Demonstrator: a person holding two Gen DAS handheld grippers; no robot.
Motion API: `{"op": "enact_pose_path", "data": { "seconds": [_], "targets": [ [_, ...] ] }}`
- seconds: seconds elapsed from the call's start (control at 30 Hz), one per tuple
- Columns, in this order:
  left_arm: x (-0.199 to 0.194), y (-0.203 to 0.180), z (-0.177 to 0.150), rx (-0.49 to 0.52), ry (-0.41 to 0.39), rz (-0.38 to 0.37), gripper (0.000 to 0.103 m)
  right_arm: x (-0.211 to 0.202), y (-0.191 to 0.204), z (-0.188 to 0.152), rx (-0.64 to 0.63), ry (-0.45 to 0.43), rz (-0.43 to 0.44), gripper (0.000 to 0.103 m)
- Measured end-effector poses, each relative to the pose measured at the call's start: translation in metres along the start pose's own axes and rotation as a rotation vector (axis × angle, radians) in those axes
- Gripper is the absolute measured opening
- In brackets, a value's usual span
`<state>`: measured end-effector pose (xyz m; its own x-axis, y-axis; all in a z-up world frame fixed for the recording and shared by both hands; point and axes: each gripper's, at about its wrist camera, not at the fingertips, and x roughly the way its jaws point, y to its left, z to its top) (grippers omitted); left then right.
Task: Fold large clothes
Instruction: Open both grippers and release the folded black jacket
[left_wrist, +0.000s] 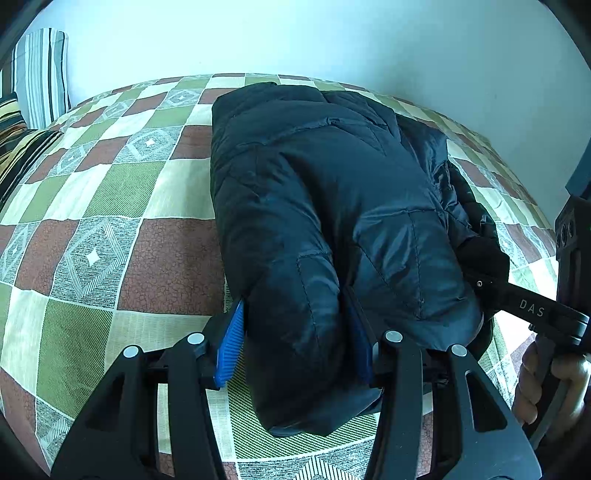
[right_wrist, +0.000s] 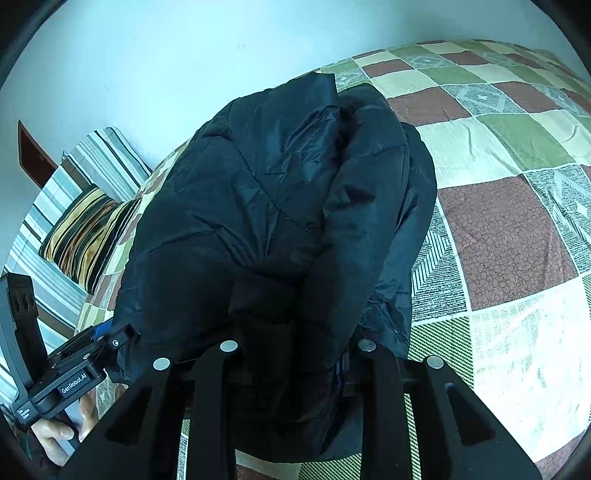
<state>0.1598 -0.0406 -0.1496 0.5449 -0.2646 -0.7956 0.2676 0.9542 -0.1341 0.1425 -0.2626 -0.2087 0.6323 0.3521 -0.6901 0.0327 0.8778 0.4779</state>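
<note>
A dark navy puffer jacket (left_wrist: 325, 177) lies folded in a thick bundle on the checked bedspread (left_wrist: 110, 229). My left gripper (left_wrist: 295, 339) is shut on the jacket's near left edge, blue pads (left_wrist: 231, 347) pressed to the padded cloth. In the right wrist view the same jacket (right_wrist: 266, 206) fills the middle. My right gripper (right_wrist: 291, 354) is shut on the jacket's near right edge, its pads buried in the cloth. The right gripper shows at the right edge of the left view (left_wrist: 532, 306), the left gripper at the lower left of the right view (right_wrist: 85, 362).
Striped pillows (right_wrist: 85, 236) lie at the head of the bed, also in the left view (left_wrist: 40, 74). A pale wall (left_wrist: 295, 37) runs behind the bed. The bedspread stretches to the right of the jacket (right_wrist: 509, 206).
</note>
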Motion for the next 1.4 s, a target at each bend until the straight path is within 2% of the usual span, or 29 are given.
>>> {"op": "enact_pose_path", "data": {
  "seconds": [0.27, 0.47, 0.57, 0.83, 1.0, 1.17, 1.4],
  "targets": [
    [-0.001, 0.000, -0.001, -0.003, -0.002, 0.003, 0.051, -0.002, -0.002, 0.000, 0.025, 0.004, 0.012, 0.029],
    [-0.001, 0.001, -0.001, -0.010, -0.005, 0.003, 0.054, -0.006, -0.006, 0.000, 0.068, -0.005, 0.010, 0.035],
    [-0.002, -0.001, -0.001, 0.000, -0.010, 0.013, 0.055, -0.009, -0.007, -0.002, 0.075, -0.017, -0.004, 0.041],
    [-0.005, -0.004, -0.001, 0.015, -0.031, 0.064, 0.068, -0.019, -0.016, -0.008, 0.115, -0.038, -0.046, 0.059],
    [-0.003, 0.000, 0.001, -0.013, -0.033, 0.082, 0.081, -0.022, -0.016, -0.008, 0.121, -0.041, -0.063, 0.062],
    [-0.005, 0.006, 0.000, -0.043, -0.046, 0.085, 0.089, -0.029, -0.015, -0.010, 0.121, -0.054, -0.092, 0.065],
    [-0.019, 0.002, -0.004, -0.039, -0.087, 0.131, 0.092, -0.050, -0.016, -0.016, 0.124, -0.077, -0.109, 0.066]
  ]
}}
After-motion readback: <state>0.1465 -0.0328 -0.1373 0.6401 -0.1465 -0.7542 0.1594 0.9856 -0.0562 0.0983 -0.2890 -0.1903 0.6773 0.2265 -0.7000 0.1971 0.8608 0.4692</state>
